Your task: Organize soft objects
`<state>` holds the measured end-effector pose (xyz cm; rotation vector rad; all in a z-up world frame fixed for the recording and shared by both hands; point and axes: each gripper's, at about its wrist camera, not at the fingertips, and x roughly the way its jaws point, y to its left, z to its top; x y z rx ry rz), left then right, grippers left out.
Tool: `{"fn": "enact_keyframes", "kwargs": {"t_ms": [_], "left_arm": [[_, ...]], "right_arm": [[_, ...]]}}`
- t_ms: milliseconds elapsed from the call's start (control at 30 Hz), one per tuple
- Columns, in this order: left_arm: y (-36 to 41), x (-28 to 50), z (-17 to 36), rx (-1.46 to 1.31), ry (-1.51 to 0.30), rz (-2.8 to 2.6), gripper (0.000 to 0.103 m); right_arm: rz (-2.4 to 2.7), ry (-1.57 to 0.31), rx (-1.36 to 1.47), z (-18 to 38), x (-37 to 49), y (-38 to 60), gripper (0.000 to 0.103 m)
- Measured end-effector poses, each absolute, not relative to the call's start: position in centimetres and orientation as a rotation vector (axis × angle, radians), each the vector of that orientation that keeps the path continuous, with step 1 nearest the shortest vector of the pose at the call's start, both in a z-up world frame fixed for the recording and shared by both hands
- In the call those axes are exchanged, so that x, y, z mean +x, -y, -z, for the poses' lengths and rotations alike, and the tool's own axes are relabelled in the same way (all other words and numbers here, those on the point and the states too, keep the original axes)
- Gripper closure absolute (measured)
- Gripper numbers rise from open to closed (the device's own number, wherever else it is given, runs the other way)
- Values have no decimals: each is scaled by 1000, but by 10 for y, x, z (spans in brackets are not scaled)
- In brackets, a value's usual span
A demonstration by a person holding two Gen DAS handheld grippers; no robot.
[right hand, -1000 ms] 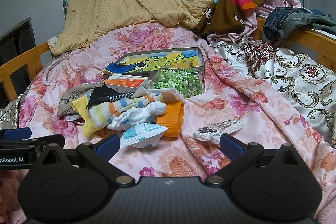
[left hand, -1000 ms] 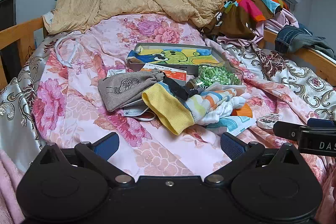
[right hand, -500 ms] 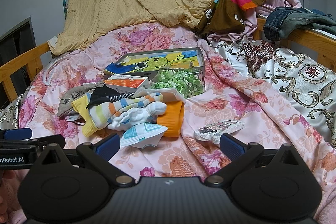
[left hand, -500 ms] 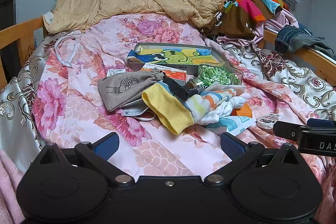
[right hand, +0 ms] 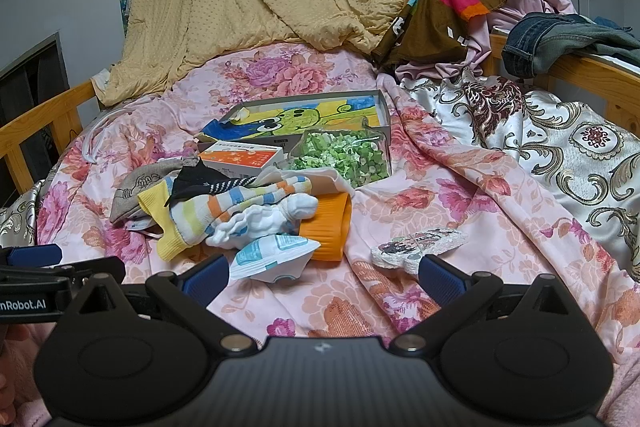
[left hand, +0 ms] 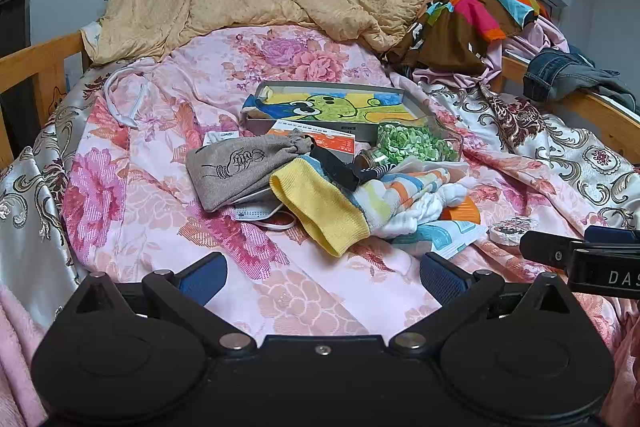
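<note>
- Left gripper: the jaws stand wide apart with nothing between them; only the pink floral bedsheet shows in the gap.
- Right gripper: the jaws are likewise spread wide and hold nothing. In the left wrist view its black finger shows at the right edge.
- Pile of soft items: it lies on the bedsheet ahead of both grippers, apart from the blue finger pads.
- Grey drawstring cloth pouch with a black line drawing: it sits at the left of the pile, ahead of the left gripper.
- Yellow-cuffed striped sock: it lies touching the pouch on its right, with a black sock draped across it.
- White bundled sock: it rests against the striped sock, beside an orange ribbed soft container.
- White and blue plastic packet: it lies nearest the right gripper, just ahead of its left finger pad.
- Flat printed white pad: it lies just ahead of the right gripper's right finger.
- Grey shallow box with a green cartoon picture: it sits behind the pile, with a clear box of green pieces at its near right corner.
</note>
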<state>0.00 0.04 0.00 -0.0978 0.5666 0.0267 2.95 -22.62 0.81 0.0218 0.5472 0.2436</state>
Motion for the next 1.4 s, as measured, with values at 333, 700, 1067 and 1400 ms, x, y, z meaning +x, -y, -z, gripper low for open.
{"fn": "enact_keyframes", "kwargs": {"t_ms": [333,700,1067,1400], "left_arm": [[-2,0,2,-113,-575,-21,1],[-19,27,-8,-159,-603,-11,1],[-20,75,-19,-30,-593,113,1],[-12,117,-11,-22,-580,190,9]], "right_arm": [[-226,-546,35,-11,30,229,0],[-276,-564,-11,-14,45,225,0],[-351,-490,-130,-13,74,216,0],[-381,-477,-66,-10,122,221,0]]}}
